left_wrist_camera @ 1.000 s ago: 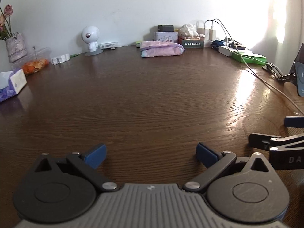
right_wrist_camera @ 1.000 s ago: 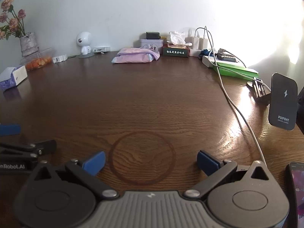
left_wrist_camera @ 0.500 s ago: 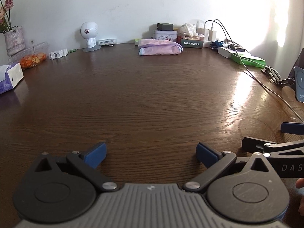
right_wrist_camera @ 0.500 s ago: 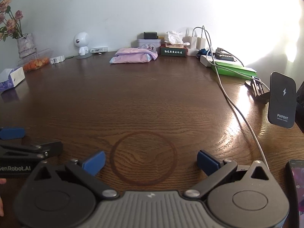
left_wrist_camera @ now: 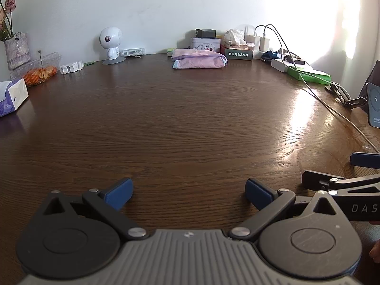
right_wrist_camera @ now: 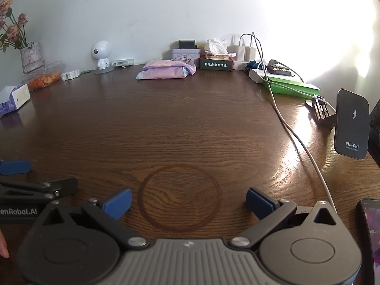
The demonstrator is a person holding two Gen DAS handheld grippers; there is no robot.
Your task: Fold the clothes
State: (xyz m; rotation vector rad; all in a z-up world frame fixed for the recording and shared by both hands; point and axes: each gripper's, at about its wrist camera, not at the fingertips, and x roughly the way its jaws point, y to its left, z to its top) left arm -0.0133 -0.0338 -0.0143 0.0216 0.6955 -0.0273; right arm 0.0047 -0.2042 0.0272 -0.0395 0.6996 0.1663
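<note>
A folded pink garment point(left_wrist_camera: 199, 61) lies at the far edge of the dark wooden table point(left_wrist_camera: 185, 123); it also shows in the right wrist view point(right_wrist_camera: 166, 72). My left gripper point(left_wrist_camera: 188, 193) is open and empty, low over the table's near side. My right gripper point(right_wrist_camera: 188, 201) is open and empty, over a ring stain point(right_wrist_camera: 179, 197). The grippers sit side by side, far from the garment. The right gripper shows at the right edge of the left wrist view point(left_wrist_camera: 342, 173). The left gripper shows at the left edge of the right wrist view point(right_wrist_camera: 30, 178).
A white cable point(right_wrist_camera: 292, 130) runs down the table's right side past a charger stand point(right_wrist_camera: 352, 123) and a phone point(right_wrist_camera: 370, 237). A green box point(right_wrist_camera: 291, 87), tins and chargers line the back. A tissue box point(left_wrist_camera: 10, 97), snack tray, vase and white robot figure point(left_wrist_camera: 110, 45) stand at the back left.
Both grippers have drawn back slightly toward the near side; the far objects look a little smaller. The jaws stay open and empty.
</note>
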